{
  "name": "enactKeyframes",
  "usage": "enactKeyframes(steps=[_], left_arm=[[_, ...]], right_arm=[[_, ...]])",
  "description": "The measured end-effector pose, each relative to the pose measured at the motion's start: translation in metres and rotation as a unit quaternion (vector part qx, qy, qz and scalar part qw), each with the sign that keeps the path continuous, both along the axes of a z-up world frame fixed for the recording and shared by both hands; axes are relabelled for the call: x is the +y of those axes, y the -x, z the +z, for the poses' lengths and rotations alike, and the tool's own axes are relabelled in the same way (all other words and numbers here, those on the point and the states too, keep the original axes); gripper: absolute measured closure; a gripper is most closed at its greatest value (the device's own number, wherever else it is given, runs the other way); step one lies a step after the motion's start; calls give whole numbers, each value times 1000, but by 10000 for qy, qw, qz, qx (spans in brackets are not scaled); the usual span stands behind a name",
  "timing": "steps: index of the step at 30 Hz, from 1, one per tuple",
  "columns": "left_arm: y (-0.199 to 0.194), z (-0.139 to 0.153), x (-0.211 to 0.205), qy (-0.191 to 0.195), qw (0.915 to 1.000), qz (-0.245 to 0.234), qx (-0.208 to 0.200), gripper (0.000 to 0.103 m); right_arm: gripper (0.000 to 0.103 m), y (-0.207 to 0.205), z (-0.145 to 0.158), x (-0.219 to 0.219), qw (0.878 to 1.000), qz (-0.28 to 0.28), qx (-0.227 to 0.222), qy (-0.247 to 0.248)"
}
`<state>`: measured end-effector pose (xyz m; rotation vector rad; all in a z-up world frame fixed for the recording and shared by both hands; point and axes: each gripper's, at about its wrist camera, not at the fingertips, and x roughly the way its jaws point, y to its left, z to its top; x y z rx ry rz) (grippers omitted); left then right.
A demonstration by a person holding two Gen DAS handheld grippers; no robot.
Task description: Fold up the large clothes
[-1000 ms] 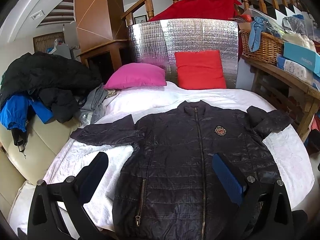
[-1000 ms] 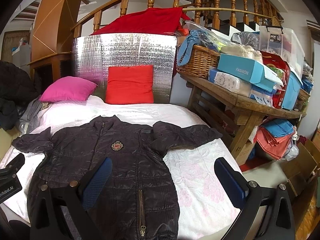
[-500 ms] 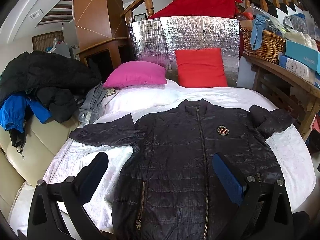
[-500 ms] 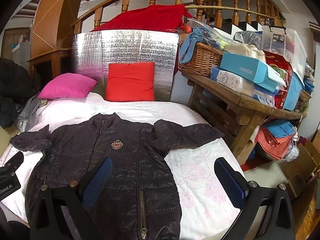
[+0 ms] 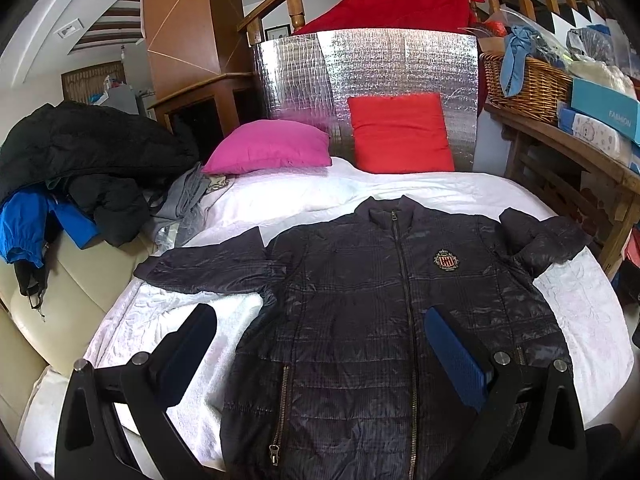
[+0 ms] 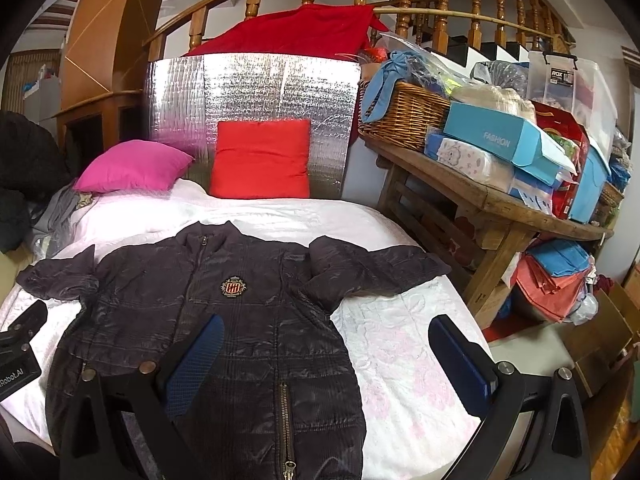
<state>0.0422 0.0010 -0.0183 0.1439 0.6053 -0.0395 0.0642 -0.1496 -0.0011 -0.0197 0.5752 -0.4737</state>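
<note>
A dark quilted jacket point(image 5: 360, 300) point(image 6: 208, 308) lies flat and zipped on the white bed point(image 5: 304, 196) point(image 6: 404, 344), front up, both sleeves spread sideways, a crest badge on its chest. My left gripper point(image 5: 320, 332) hovers open above the jacket's lower left part, nothing between its fingers. In the right wrist view my right gripper point(image 6: 324, 340) hangs open over the jacket's lower right side and the bare sheet. The left gripper's body shows at that view's left edge. Neither gripper touches the cloth.
A pink pillow point(image 5: 268, 146) and a red pillow point(image 5: 400, 138) lean at the head of the bed against a silver foil panel point(image 5: 368, 76). Dark and blue clothes point(image 5: 68, 168) pile on a cream sofa at left. A cluttered wooden table point(image 6: 492, 196) stands right.
Both views have shifted slightly downward and forward toward the jacket; the scene sits a little higher in frame. The jacket has not moved and both grippers stay open.
</note>
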Motion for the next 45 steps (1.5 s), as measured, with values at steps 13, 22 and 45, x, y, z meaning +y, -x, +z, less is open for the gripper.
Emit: enactKeyframes(steps=[13, 22, 45], left_arm=[[-21, -9, 2, 14, 10000, 5, 88, 0], [-113, -79, 10, 103, 9938, 151, 1096, 0], [-203, -140, -1, -457, 9906, 638, 1125, 0]], right_arm=[[0, -16, -7, -2, 10000, 1, 99, -1], [0, -56, -34, -84, 9914, 248, -40, -1282], [36, -222, -215, -468, 8892, -2454, -333, -3846]])
